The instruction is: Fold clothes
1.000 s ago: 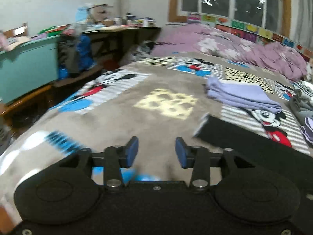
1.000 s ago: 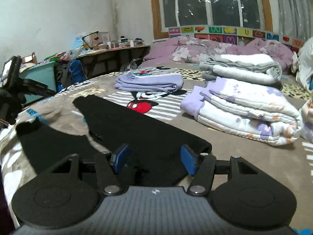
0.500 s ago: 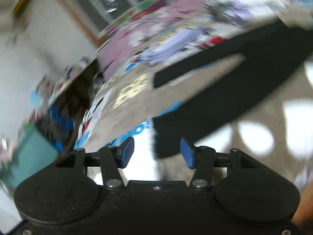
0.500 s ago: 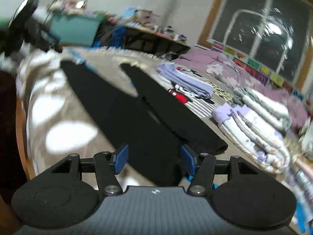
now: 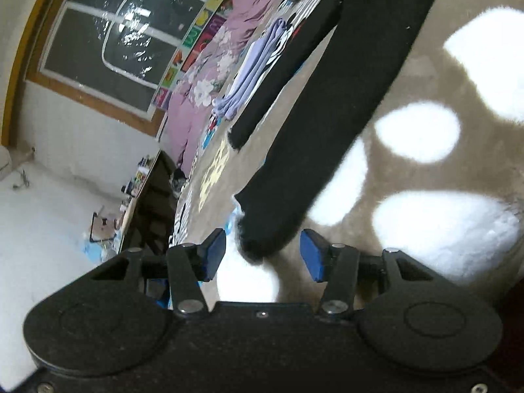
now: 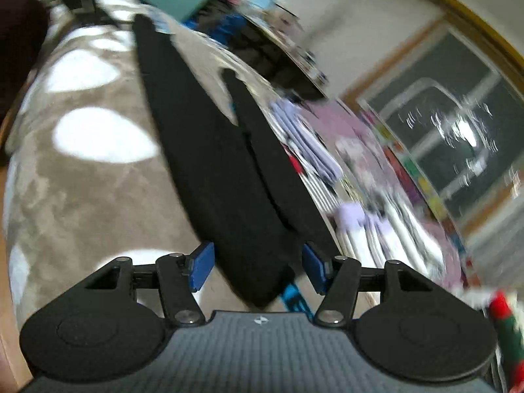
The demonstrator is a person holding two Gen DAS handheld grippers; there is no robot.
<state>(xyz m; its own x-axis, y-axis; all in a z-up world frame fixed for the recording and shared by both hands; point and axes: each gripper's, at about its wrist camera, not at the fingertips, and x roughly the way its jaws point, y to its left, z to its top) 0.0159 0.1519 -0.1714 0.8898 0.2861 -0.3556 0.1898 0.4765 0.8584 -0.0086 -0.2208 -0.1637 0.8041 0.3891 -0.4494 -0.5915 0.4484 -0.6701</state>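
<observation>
Jaws of both grippers gape around black trousers [image 5: 327, 124].

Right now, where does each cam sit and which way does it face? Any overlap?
Left wrist: rides the open left gripper, rolled sideways, aimed along the black trousers from one leg's cuff; no hand shows.
Right wrist: rides the open right gripper, tilted, blurred, at the trousers' opposite end.
Shared: the trousers, the brown blanket, the folded lilac garment, the window.
</observation>
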